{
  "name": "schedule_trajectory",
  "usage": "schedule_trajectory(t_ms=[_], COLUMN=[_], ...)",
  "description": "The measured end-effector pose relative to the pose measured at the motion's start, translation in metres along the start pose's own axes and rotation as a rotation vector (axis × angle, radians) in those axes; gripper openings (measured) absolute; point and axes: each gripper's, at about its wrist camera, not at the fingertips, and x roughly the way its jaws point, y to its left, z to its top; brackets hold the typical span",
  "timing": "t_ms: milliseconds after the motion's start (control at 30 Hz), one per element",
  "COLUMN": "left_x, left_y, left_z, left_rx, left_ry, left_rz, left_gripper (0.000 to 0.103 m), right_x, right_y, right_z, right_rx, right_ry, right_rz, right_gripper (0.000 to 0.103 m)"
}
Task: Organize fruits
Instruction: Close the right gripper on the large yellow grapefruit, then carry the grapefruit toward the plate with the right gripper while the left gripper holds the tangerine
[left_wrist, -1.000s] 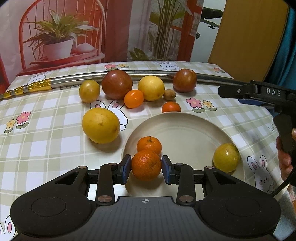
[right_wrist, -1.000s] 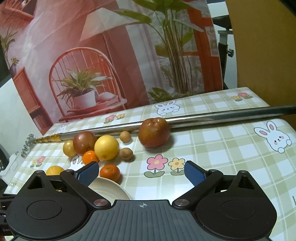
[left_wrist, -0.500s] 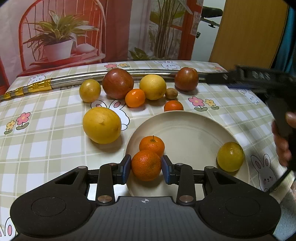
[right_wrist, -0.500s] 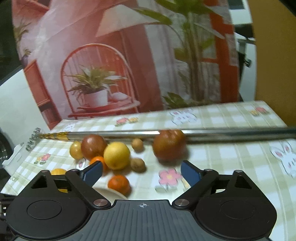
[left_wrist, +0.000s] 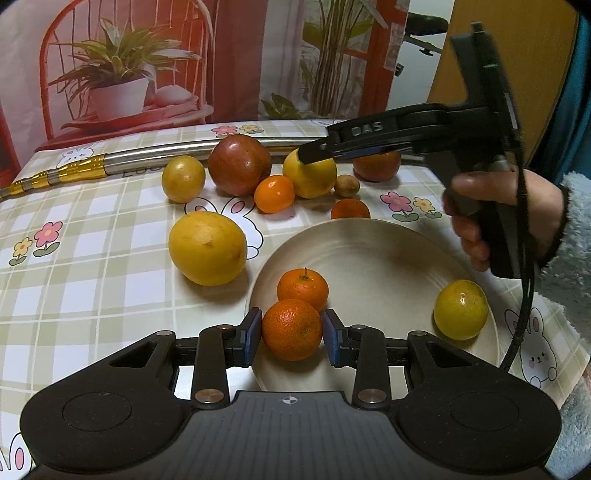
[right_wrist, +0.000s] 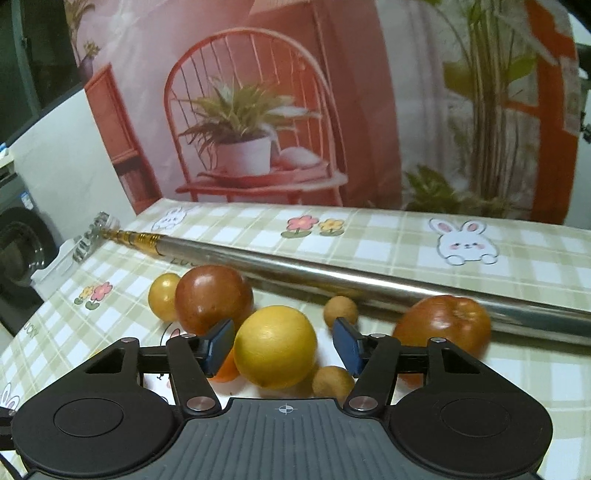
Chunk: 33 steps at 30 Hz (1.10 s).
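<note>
While my left gripper (left_wrist: 291, 332) clamps a mandarin (left_wrist: 291, 329) over the plate's (left_wrist: 384, 258) six o'clock rim to set it down, my right gripper (right_wrist: 283, 343) spreads wide around the lemon (right_wrist: 275, 346), ready to grab it.

Left wrist view: the right tongs (left_wrist: 314, 157) cover the top of the round yellow citrus (left_wrist: 312, 177) and much of the dark red apple (left_wrist: 376, 168) behind them. Right wrist view: a small orange mandarin (right_wrist: 225, 365) is mostly hidden behind their left pad.
</note>
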Motion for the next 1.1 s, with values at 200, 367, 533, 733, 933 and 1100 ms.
schedule_trajectory(t_ms=[200,367,533,733,933,1100], left_x=[0.000,0.001,0.001,0.000,0.000,0.000], left_y=[0.000,0.000,0.001,0.001,0.001,0.000], left_z=[0.000,-0.001,0.000,0.000,-0.001,-0.002], left_rx=[-0.002,-0.004,-0.008,-0.013,-0.017,-0.014], left_ry=[-0.001,-0.001,-0.002,-0.002,-0.006,-0.009], left_rz=[0.001,0.002,0.003,0.005,0.007,0.011], left_gripper=[0.038,0.038,0.038,0.038,0.038,0.038], right_x=[0.018,0.019,0.007,-0.025,-0.064,-0.091], right_y=[-0.004,-0.006,-0.005,0.002,0.009,0.012], right_z=[-0.002,-0.005,-0.004,-0.004,-0.021,-0.043], right_rx=[0.041,0.069,0.074,0.042,0.038,0.067], right_ry=[0.053,0.060,0.035,-0.007,-0.010,0.006], right_rz=[0.024,0.044,0.030,0.035,0.030,0.016], right_gripper=[0.057,0.052,0.051,0.051,0.051,0.051])
